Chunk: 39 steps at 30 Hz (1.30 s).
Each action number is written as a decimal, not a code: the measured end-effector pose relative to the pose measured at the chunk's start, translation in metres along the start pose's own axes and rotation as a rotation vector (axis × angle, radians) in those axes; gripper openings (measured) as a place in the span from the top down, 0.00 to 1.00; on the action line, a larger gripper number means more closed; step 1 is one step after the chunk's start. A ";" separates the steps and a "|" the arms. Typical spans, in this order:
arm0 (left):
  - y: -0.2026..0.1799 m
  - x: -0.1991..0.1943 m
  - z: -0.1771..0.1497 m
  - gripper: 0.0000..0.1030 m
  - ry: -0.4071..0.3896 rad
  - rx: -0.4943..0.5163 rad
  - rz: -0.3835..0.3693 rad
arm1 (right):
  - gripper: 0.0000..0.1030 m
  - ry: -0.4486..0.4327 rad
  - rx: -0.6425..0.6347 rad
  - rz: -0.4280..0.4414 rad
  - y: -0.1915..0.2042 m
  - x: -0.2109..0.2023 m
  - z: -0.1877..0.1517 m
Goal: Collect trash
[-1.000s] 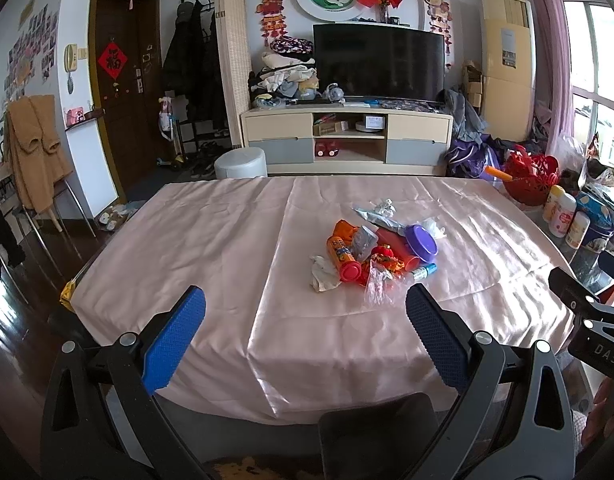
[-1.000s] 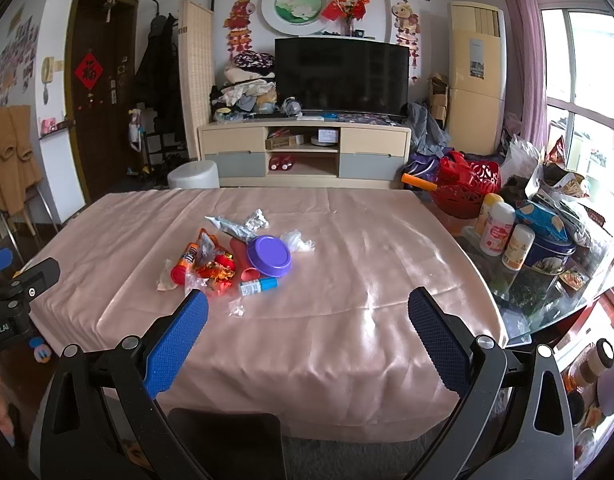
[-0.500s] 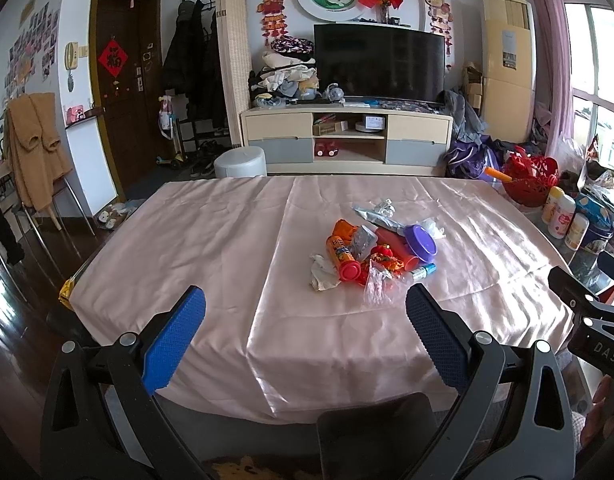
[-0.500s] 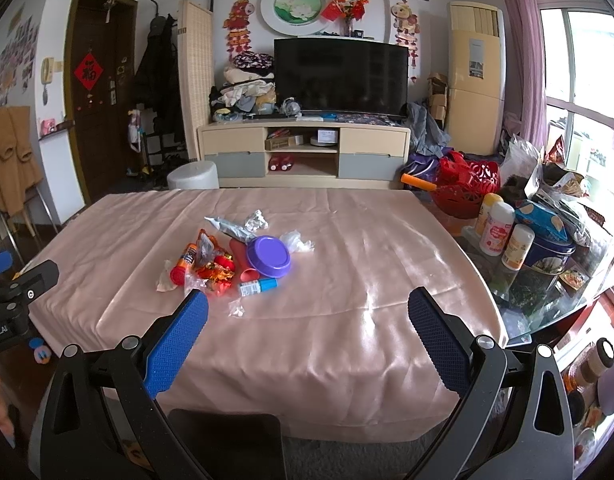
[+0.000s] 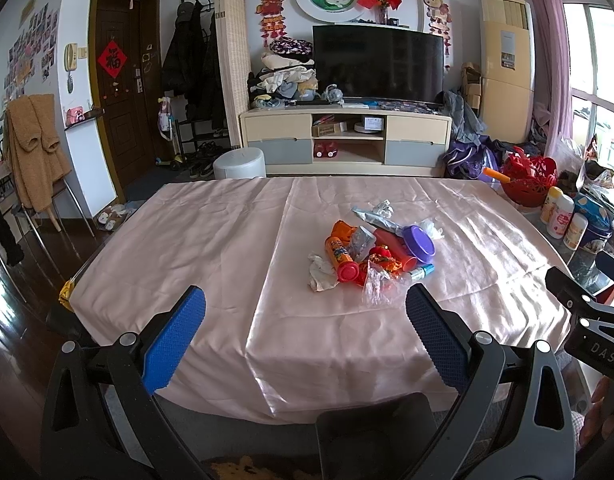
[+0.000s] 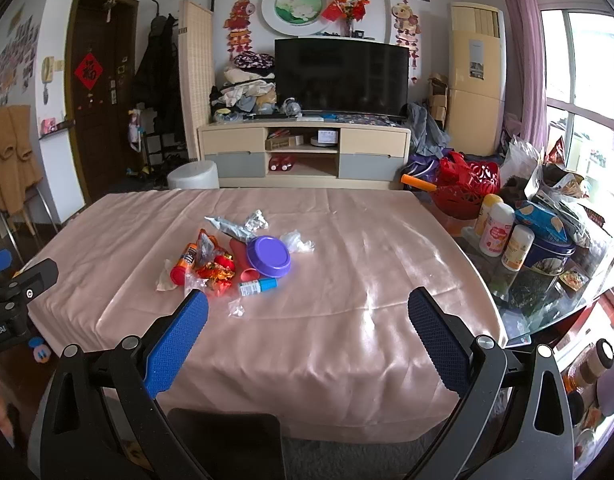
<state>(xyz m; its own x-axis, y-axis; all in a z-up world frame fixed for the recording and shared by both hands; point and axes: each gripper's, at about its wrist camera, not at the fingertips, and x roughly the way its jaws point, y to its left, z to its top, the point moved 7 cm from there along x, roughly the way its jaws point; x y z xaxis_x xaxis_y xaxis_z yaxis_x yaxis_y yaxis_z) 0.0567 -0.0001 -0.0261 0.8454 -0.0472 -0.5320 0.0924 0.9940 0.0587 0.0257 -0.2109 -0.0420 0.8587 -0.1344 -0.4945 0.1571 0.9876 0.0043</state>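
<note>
Trash point(image 5: 373, 254) sits in one heap on a pink tablecloth point(image 5: 211, 248), a little right of centre in my left camera and at about 10 o'clock of centre in my right camera point(image 6: 235, 258). In the heap I see a purple lid point(image 6: 268, 256), an orange tube point(image 5: 339, 258) with a red cap, a small blue-capped bottle point(image 6: 259, 286), a silver wrapper point(image 6: 231, 226), red and gold foil point(image 6: 217, 272), a white tissue point(image 5: 321, 276) and clear plastic point(image 5: 377, 288).

I hold both grippers back from the near table edge, touching nothing. My left gripper point(image 5: 305, 316) has its blue pads point(image 5: 173, 340) spread wide, and the heap lies at about 1 o'clock from it. My right gripper point(image 6: 307, 316) is equally wide and empty, with the heap at about 11 o'clock.

White bottles point(image 6: 497, 230) and a blue tin point(image 6: 553, 246) stand on a glass surface at 3 o'clock, just beside the cloth.
</note>
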 end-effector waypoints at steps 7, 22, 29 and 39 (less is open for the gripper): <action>0.000 0.001 0.000 0.08 -0.001 -0.002 0.002 | 0.03 0.000 -0.002 0.000 0.000 0.000 0.000; 0.000 0.001 -0.001 0.08 -0.002 -0.002 0.001 | 0.03 -0.004 -0.007 -0.003 -0.001 -0.002 0.001; 0.000 0.001 -0.001 0.08 -0.002 -0.002 0.002 | 0.03 -0.003 -0.007 -0.003 -0.001 -0.001 0.000; -0.001 0.002 -0.001 0.08 -0.003 -0.002 0.002 | 0.03 -0.002 -0.007 -0.003 -0.001 -0.001 0.000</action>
<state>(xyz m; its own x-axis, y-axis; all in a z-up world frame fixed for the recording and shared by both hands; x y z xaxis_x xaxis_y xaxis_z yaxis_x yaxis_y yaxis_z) 0.0572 -0.0007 -0.0280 0.8472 -0.0455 -0.5294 0.0899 0.9942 0.0585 0.0247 -0.2117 -0.0409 0.8593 -0.1379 -0.4924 0.1566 0.9877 -0.0035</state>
